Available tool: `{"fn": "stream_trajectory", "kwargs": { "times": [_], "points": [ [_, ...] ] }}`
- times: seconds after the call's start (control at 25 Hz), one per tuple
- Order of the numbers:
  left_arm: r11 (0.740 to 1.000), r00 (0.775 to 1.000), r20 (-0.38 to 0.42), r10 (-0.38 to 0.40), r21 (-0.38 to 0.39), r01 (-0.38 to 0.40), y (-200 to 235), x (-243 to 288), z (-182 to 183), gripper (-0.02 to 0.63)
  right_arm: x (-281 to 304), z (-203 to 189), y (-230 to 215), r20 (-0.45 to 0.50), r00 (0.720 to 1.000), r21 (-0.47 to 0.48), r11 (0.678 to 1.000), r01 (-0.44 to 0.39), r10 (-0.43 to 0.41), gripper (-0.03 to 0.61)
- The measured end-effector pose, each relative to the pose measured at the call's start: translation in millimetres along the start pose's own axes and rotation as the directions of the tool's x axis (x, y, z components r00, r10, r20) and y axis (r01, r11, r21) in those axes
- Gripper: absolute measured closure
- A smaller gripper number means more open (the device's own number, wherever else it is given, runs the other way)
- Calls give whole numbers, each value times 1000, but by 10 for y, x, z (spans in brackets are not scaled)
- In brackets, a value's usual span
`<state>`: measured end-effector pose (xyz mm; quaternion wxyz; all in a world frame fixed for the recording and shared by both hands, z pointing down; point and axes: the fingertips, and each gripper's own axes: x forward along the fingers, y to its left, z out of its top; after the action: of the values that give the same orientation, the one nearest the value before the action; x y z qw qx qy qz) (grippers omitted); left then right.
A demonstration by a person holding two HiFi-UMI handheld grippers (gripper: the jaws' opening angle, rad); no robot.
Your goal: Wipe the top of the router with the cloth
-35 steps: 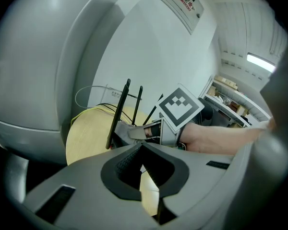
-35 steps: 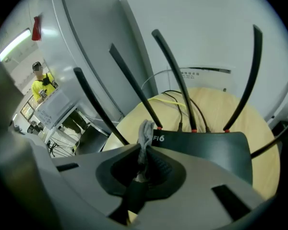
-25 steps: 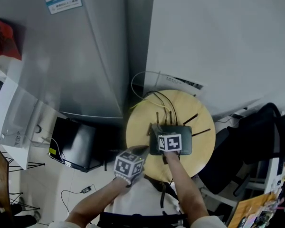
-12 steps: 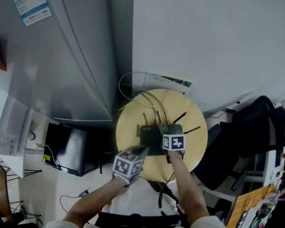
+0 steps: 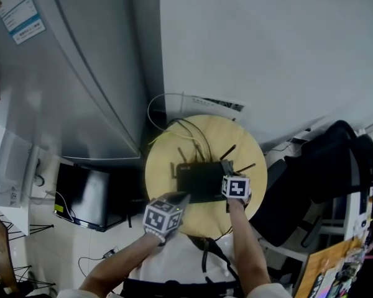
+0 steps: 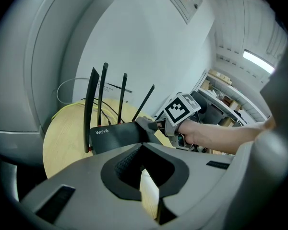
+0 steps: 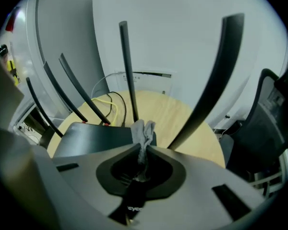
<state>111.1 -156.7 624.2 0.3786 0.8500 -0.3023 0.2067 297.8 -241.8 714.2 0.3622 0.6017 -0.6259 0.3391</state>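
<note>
The right gripper point(image 5: 226, 166), clamped on the cloth point(image 7: 143, 131), has swept to the router's point(image 5: 199, 180) right end, likely finishing a pass. The left gripper point(image 5: 177, 197) is closed and empty.

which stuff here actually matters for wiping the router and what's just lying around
For the job:
- black router with antennas
- grey cloth
- right gripper, clamped on the cloth
- round wooden table under the router

Just around:
- yellow cable behind the router
- black flat panel on the floor
- black office chair
</note>
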Motion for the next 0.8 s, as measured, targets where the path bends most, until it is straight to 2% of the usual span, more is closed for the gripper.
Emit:
{"fn": "stream_trajectory", "kwargs": {
  "times": [0.32,0.52,0.8],
  "points": [
    [1000,1000,-11,3,5,-3,-9,-25,-40,617,-146,-74,-118,60,991,-78,989,126,-122,541],
    [1000,1000,-13,0,-6,0,-18,-39,-89,617,-80,-269,-57,18,997,-41,996,76,-76,541],
    [1000,1000,-12,19,-15,-19,51,-116,-154,615,-113,-251,335,27,999,-38,999,-18,19,541]
  ]
}}
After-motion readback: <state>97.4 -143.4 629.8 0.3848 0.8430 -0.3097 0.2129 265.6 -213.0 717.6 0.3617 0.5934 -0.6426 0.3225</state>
